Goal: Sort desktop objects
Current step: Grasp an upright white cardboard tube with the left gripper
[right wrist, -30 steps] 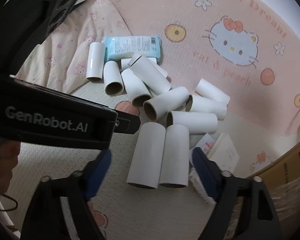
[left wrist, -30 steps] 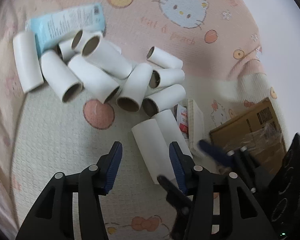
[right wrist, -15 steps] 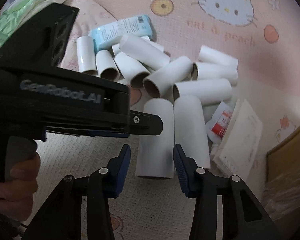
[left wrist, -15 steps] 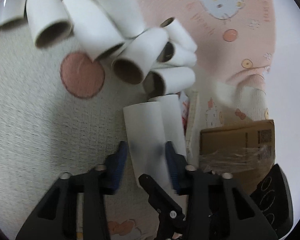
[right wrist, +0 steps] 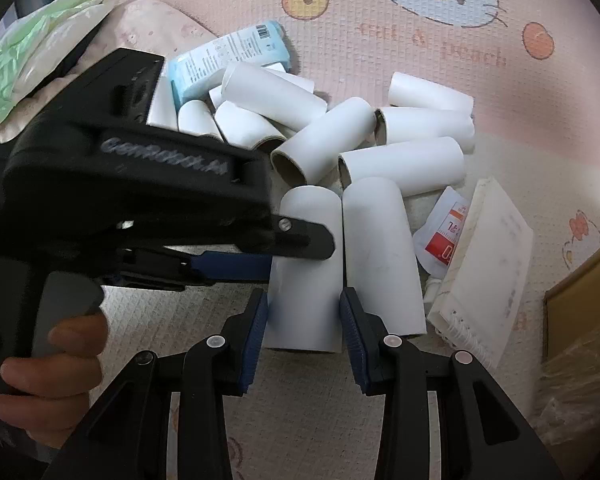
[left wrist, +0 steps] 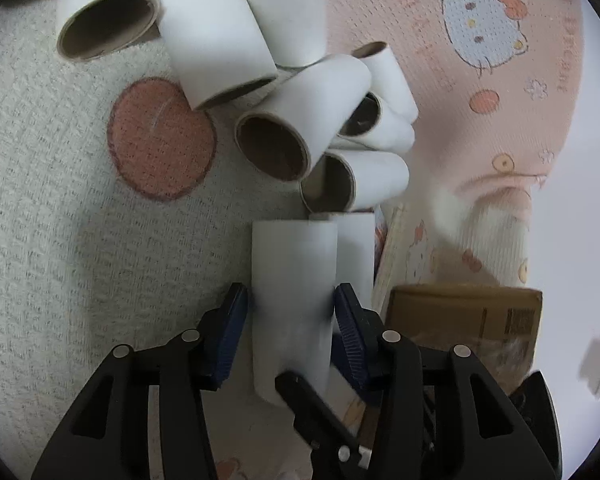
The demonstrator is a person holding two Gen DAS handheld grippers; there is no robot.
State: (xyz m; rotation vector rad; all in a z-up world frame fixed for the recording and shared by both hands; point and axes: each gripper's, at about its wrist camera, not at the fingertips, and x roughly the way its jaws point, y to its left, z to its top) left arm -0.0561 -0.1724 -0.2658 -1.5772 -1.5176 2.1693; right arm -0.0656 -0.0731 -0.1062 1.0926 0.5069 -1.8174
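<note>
Right wrist view: right claw (right wrist: 303,334) closing around the near white tube (right wrist: 305,276), left claw (right wrist: 236,266) opening at its side — light, hollow card that crushes easily; pinch mid-length, gently.

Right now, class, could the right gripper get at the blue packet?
Probably not directly: the right gripper is closing its fingers around a white tube, and the heaped tubes lie between it and the blue packet.
</note>
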